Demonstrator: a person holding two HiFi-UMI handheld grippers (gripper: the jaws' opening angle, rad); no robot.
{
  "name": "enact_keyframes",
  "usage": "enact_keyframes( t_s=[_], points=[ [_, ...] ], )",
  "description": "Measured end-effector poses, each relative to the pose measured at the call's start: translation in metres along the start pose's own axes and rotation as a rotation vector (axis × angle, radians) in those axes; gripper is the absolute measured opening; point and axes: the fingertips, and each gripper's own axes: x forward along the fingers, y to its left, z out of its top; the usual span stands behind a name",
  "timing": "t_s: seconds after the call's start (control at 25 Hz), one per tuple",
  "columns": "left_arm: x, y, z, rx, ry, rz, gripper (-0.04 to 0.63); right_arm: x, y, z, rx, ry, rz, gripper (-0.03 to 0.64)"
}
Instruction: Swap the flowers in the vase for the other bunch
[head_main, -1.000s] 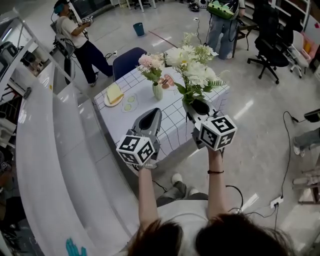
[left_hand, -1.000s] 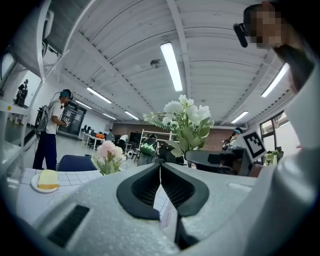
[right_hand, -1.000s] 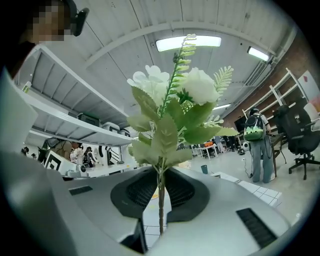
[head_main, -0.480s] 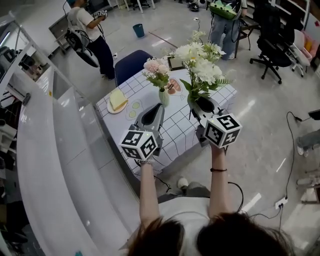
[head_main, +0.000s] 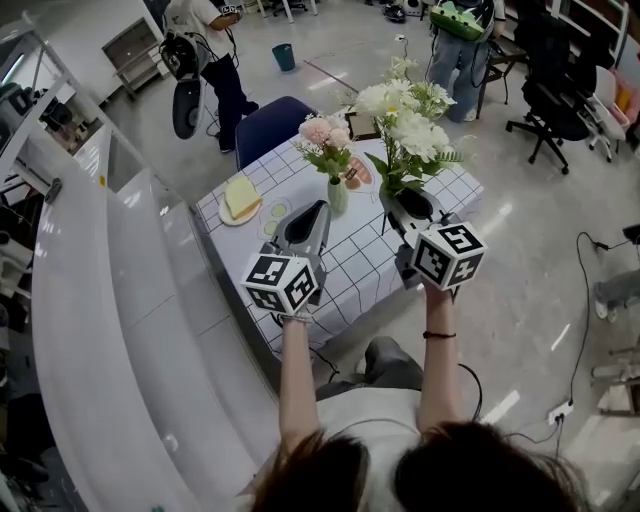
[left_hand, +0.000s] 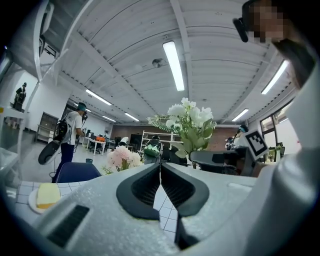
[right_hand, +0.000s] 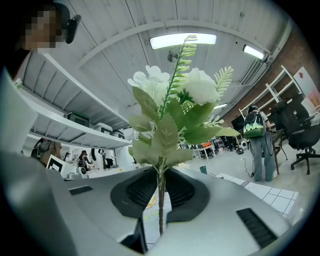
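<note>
A pale green vase (head_main: 338, 195) with pink flowers (head_main: 325, 133) stands on the checked table (head_main: 370, 262); the pink flowers (left_hand: 121, 156) also show in the left gripper view. My right gripper (head_main: 410, 205) is shut on the stem of a white flower bunch (head_main: 405, 118), held upright to the right of the vase. In the right gripper view the white bunch (right_hand: 172, 107) rises from the jaws of the right gripper (right_hand: 161, 192). My left gripper (head_main: 312, 213) is shut and holds nothing, just in front of the vase; in the left gripper view the left gripper (left_hand: 160, 176) has its jaws meeting.
A white plate with a yellow cake slice (head_main: 239, 197) lies on the table's left side, with small round pieces (head_main: 276, 213) beside it. A blue chair (head_main: 267, 122) stands behind the table. A long white counter (head_main: 110, 330) runs along my left. People stand in the background.
Both grippers have moved forward over the table toward the vase, the right one carrying the white bunch. The person at the far left has walked to the right.
</note>
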Motion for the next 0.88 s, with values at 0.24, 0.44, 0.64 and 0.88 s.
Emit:
enact_keyframes(
  t_s=[0.24, 0.44, 0.64, 0.88],
  points=[
    [0.003, 0.013, -0.005, -0.025, -0.027, 0.031, 0.017, 0.007, -0.006, -0.010, 0.013, 0.014, 0.001, 0.048],
    [0.009, 0.020, -0.006, -0.041, -0.052, 0.065, 0.017, 0.010, -0.019, -0.013, 0.032, 0.025, -0.010, 0.048],
    [0.022, 0.028, -0.015, -0.054, -0.029, 0.110, 0.018, 0.020, -0.037, -0.012, 0.043, 0.038, -0.003, 0.048],
    [0.039, 0.037, -0.025, -0.090, -0.012, 0.154, 0.018, 0.034, -0.056, -0.014, 0.056, 0.064, 0.025, 0.048]
  ],
)
